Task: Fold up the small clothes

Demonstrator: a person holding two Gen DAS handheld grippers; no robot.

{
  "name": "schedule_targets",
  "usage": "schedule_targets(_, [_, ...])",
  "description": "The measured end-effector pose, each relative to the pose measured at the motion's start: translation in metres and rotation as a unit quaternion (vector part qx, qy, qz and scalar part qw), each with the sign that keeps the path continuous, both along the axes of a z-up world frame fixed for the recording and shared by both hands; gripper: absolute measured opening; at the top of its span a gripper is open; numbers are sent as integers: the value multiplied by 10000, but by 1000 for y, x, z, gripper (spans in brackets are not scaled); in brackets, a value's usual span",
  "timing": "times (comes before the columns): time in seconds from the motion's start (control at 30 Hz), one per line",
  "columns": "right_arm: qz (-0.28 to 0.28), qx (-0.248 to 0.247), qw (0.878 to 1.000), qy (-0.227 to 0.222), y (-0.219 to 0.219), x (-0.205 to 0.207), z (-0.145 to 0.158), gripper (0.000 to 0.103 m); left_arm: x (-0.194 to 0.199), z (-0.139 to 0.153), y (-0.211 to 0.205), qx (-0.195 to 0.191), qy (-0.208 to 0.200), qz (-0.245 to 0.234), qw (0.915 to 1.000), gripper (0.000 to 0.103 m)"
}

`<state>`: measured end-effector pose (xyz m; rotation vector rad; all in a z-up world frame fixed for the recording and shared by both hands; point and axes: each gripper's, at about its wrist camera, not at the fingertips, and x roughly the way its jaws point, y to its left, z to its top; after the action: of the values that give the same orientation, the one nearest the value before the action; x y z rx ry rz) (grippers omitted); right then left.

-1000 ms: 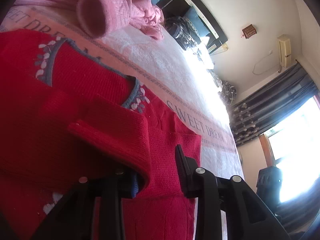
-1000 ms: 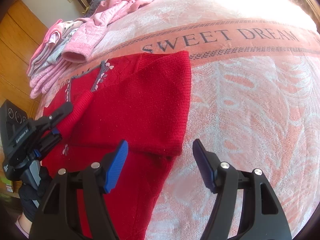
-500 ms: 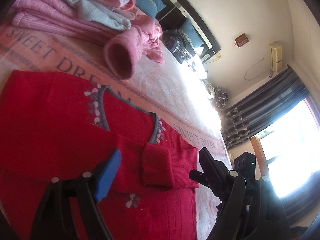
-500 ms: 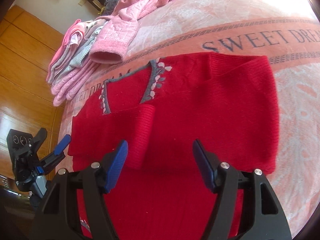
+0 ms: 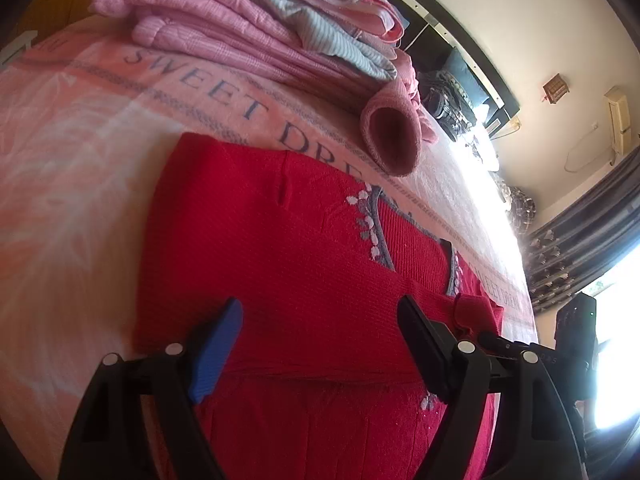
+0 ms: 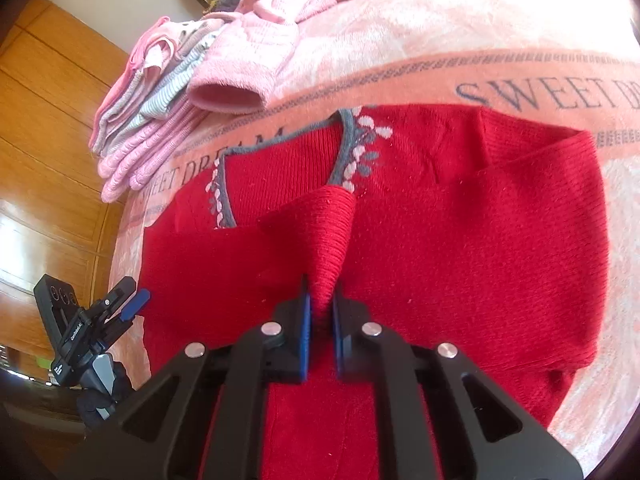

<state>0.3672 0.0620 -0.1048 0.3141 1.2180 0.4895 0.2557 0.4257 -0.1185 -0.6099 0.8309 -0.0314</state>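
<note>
— How far along are you with the red sweater [image 6: 460, 240]?

— Partway, I'd judge. It lies flat on the bed [image 6: 440, 28], neckline toward the "SWEET DREAM" band of the blanket. Both sides look turned in over the body, with a straight folded edge down each flank. The sleeve cuff [image 6: 332, 240] is what I have in hand: my right gripper [image 6: 320, 328] is clenched on it, the ribbed knit pinched between the blue pads and lifted into a peak just below the grey collar.

— And your left gripper?

— My left gripper [image 5: 320, 344] is released, jaws wide apart, holding nothing. In the right wrist view it sits just off the sweater's left edge; in its own view it looks low across the folded body.

— What is left to do?

— My guess: lay this sleeve flat across the chest, then fold the hem end up toward the neck. The lower part is not yet folded, as far as I can see; it runs out of view under my grippers.

— Any baskets or boxes holding things?

— None that I can see. The nearest to one is the stack of folded pink clothes [image 5: 256, 28] beyond the collar, with a looser pink garment [image 6: 256, 60] draped against it, its open cuff pointing at the sweater.
</note>
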Motion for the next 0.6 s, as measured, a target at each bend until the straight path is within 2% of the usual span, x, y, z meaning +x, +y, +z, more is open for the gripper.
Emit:
schedule_targets(0.1, [62,-544,9985,-38,-7,-2,-3,12,6,-2,-12,423,181,-158,9988,80])
schedule_targets(0.17, [24,-1091,9940,87,-10,-2,-15,36,11,-13,-22,633,451,-299,9965,80])
schedule_targets(0.27, [-19,-1178,9929,-144,-12,-6,-7,36,10,-17,-33,985,448,-393,9934,80])
schedule_targets(0.33, [13,-1189,9917,-480,-9,-9,11,36,12,-12,-37,1013,395,-458,9930,80])
schedule_targets(0.4, [232,-1000,9926,-648,-1,-14,26,37,10,-7,-39,948,250,-435,9942,80])
schedule_targets(0.53, [630,-881,9931,-442,30,-17,22,38,12,-6,-43,738,254,-405,9961,80])
schedule_targets(0.6, [705,-1068,9915,-254,47,-16,10,38,13,-9,-45,732,317,-413,9960,80])
